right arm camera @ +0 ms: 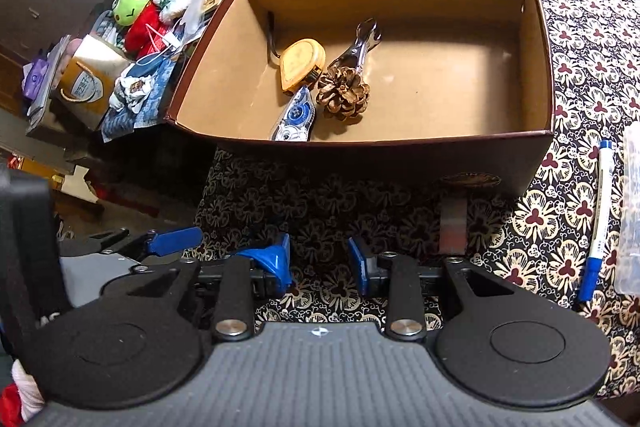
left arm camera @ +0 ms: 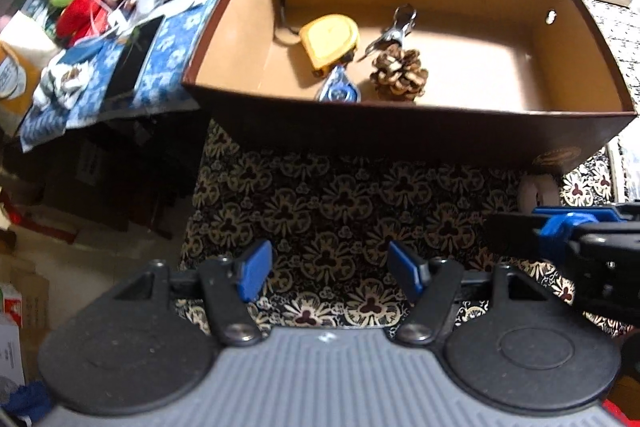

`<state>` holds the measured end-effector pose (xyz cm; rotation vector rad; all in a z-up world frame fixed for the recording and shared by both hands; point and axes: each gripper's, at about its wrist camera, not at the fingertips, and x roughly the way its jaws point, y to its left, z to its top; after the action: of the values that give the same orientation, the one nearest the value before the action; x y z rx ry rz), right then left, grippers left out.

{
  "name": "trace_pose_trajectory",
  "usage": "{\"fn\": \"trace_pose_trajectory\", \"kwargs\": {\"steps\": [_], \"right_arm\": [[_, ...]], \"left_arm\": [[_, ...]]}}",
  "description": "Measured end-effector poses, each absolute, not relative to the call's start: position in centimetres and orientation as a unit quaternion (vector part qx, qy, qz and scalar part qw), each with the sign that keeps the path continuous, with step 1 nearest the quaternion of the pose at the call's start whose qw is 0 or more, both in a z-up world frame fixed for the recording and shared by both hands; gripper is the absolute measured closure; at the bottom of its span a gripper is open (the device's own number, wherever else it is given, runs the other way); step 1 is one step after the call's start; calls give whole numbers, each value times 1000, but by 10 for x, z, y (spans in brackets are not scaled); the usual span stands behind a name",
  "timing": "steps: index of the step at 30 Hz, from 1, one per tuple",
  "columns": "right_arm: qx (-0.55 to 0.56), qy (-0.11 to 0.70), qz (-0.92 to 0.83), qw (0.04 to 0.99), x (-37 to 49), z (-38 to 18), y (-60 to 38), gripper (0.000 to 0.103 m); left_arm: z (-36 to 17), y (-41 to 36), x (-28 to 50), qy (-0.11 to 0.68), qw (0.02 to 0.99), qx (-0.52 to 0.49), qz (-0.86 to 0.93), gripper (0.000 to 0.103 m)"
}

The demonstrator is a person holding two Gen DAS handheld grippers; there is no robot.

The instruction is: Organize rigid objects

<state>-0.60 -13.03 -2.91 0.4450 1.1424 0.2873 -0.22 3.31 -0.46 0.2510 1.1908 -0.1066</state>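
While I hold both tools low over the patterned cloth (right arm camera: pixel 560 227), my left gripper (left arm camera: pixel 330 275) gapes wide with nothing between its blue pads, and my right gripper (right arm camera: pixel 320 261) stands open and empty too. Just right of it lies a blue-capped marker (right arm camera: pixel 598 223), beside the box. Beyond sits the brown box (right arm camera: pixel 536 27), holding a correction tape (right arm camera: pixel 294 115), a pine cone (right arm camera: pixel 343 91), a yellow tape measure (right arm camera: pixel 301 63) and a metal clip (right arm camera: pixel 362 45) clustered together. Farther left, a green frog plush (right arm camera: pixel 128 11) sits among clutter.
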Motion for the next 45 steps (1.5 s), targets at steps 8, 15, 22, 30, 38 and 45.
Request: {"fn": "trace_pose_trajectory", "kwargs": {"steps": [8, 15, 22, 30, 38, 45], "right_arm": [[215, 495, 102, 836, -5, -12, -128, 88], [219, 464, 73, 855, 1, -3, -127, 88], [208, 425, 33, 881, 1, 1, -127, 88], [203, 392, 16, 897, -6, -4, -127, 88], [193, 362, 28, 912, -18, -16, -132, 88], [186, 348, 64, 917, -30, -22, -141, 89]], "left_arm": [[19, 37, 10, 527, 837, 125, -76, 33], [29, 37, 28, 513, 843, 131, -92, 33], [25, 36, 41, 508, 844, 133, -109, 33], [13, 33, 48, 519, 833, 142, -129, 32], [3, 37, 43, 528, 828, 138, -131, 32], [-6, 34, 35, 542, 821, 118, -132, 32]]}}
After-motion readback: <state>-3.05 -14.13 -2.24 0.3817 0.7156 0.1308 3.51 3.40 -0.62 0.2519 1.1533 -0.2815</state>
